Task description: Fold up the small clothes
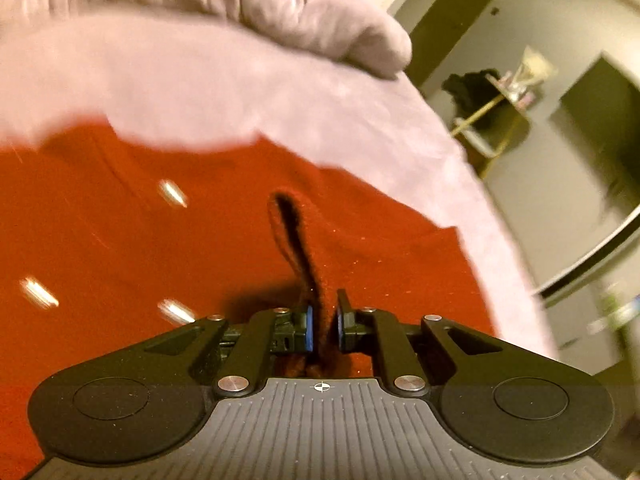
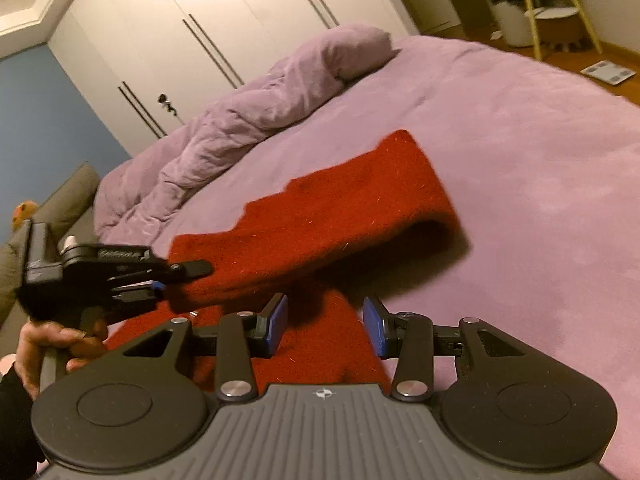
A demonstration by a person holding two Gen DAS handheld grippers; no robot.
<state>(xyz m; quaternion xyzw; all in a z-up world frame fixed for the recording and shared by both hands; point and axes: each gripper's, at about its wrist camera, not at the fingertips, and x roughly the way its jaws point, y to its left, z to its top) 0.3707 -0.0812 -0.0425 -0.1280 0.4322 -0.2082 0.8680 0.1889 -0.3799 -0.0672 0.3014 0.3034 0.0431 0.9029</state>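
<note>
A red knitted garment (image 2: 336, 208) lies on the lilac bed (image 2: 520, 160). One part of it is lifted and folded over towards the left. In the right wrist view my left gripper (image 2: 176, 276), held by a hand (image 2: 44, 344), is shut on the lifted edge. The left wrist view shows its blue pads (image 1: 308, 326) pinching a ridge of the red garment (image 1: 160, 240). My right gripper (image 2: 325, 322) hangs open just above the near part of the garment. Red fabric shows between its blue pads (image 2: 276, 324), which do not press on it.
A bunched lilac duvet (image 2: 224, 120) lies along the far side of the bed, with white wardrobe doors (image 2: 192, 28) behind it. A wooden stand (image 2: 556, 8) and a floor scale (image 2: 608, 72) are beyond the bed's right edge. A grey cushion (image 2: 68, 200) is at the left.
</note>
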